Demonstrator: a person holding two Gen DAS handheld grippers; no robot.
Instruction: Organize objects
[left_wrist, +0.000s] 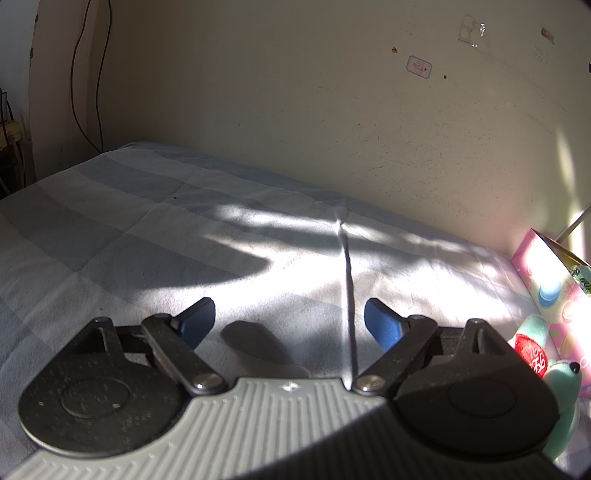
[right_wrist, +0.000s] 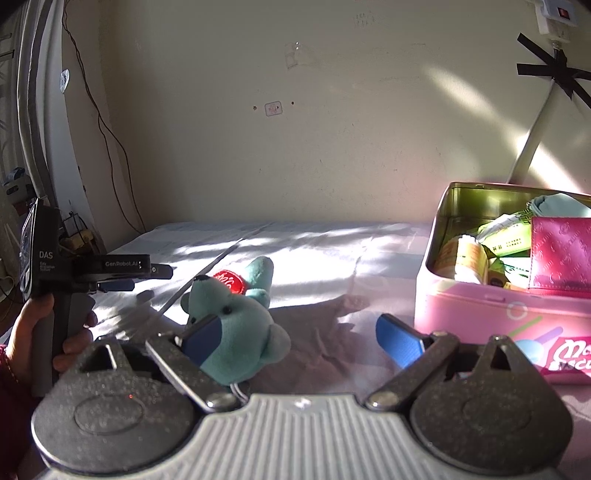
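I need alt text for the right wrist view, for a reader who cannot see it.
A teal plush bear with a red patch lies on a pale bedsheet beside the left blue pad of the open right gripper. To the right stands an open pink tin box full of small items; at left, a hand holds the left gripper.

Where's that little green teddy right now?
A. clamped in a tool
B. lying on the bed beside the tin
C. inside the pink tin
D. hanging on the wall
B: the teddy lies on the sheet, left of the open pink tin, with the right tool spread wide and not clamping it.
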